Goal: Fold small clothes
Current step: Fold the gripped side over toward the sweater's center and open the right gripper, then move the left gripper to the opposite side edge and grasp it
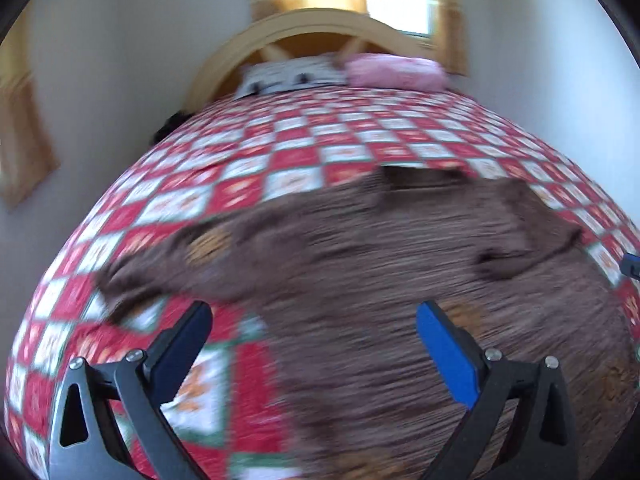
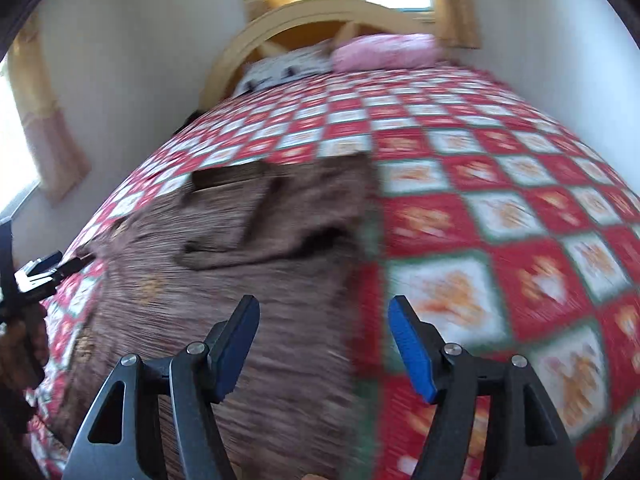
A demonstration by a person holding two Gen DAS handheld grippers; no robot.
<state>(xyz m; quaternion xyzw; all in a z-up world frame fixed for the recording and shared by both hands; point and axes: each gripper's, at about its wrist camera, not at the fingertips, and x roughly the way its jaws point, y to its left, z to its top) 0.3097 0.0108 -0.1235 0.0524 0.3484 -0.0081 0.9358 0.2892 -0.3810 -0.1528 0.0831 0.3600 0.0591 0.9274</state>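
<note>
A brown garment (image 1: 360,240) lies spread on the checked bedspread (image 1: 280,148), beneath both grippers; left gripper (image 1: 314,312) and right gripper (image 2: 324,308) hover wide open, holding nothing.

A garment (image 1: 360,248) lies spread on the bed (image 1: 304,140), near its foot. Behind it, at the headboard (image 1: 304,32), two pillows (image 1: 384,70) sit side by side. The left claw (image 1: 314,320) hangs over the garment's left edge, the right claw (image 2: 324,316) over its right edge.
</note>
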